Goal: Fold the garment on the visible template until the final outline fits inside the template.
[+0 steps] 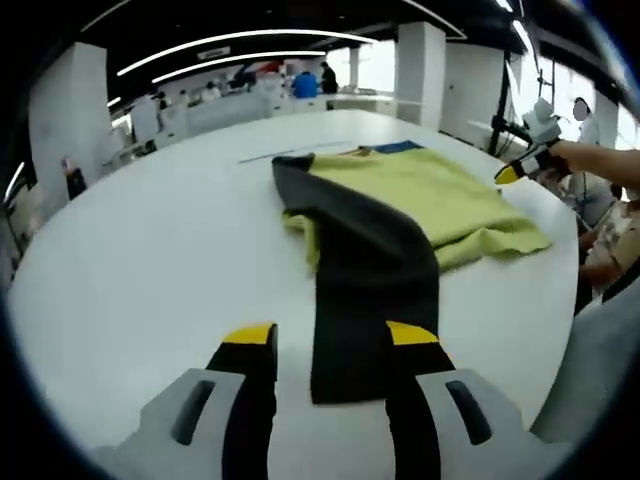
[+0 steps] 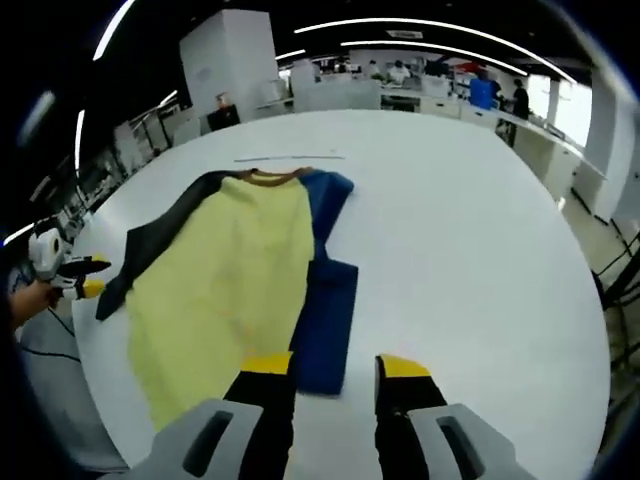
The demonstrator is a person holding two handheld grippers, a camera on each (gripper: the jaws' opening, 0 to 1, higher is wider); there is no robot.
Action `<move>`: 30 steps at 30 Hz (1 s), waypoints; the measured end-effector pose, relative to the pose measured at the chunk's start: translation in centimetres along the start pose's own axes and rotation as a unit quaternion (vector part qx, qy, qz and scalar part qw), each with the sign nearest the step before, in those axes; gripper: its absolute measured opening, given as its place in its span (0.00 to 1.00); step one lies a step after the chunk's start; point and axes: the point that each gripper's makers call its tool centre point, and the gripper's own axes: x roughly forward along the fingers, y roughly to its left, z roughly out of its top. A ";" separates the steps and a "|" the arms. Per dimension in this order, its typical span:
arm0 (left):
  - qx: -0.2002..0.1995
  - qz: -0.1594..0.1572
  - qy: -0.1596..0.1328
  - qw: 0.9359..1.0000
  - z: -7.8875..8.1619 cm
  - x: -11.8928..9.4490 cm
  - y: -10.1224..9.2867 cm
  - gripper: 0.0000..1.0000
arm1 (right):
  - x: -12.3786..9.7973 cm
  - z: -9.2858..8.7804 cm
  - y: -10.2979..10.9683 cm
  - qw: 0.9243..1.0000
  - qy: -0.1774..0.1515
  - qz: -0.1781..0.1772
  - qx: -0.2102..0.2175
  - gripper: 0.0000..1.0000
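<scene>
Your work surface is a large white table (image 2: 470, 240), its rounded edge curving close below you. A yellow shirt (image 2: 225, 280) lies flat on it toward the near edge, collar pointing at the far edge. Its dark sleeve (image 1: 370, 280) stretches out across the bare white top on one side; its blue sleeve (image 2: 325, 320) lies on the other. A thin line (image 2: 290, 157) marks the table just beyond the collar.
</scene>
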 end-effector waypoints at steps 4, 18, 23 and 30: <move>0.014 -0.002 0.019 1.000 -1.2 0.1 -0.3 0.37 | 0.2 -0.5 0.0 1.000 0.000 -0.007 0.006 0.25; -0.018 0.017 -0.001 1.000 -1.3 0.4 -0.3 0.31 | 1.0 -1.8 0.7 0.999 0.005 -0.037 -0.004 0.09; -0.041 0.039 -0.003 0.998 -1.4 0.4 -0.1 0.24 | 1.0 -1.6 0.1 0.999 -0.003 -0.049 0.019 0.01; -0.055 0.051 -0.006 0.997 -1.4 0.4 0.0 0.08 | 1.1 -1.5 0.2 0.999 -0.003 -0.053 0.008 0.00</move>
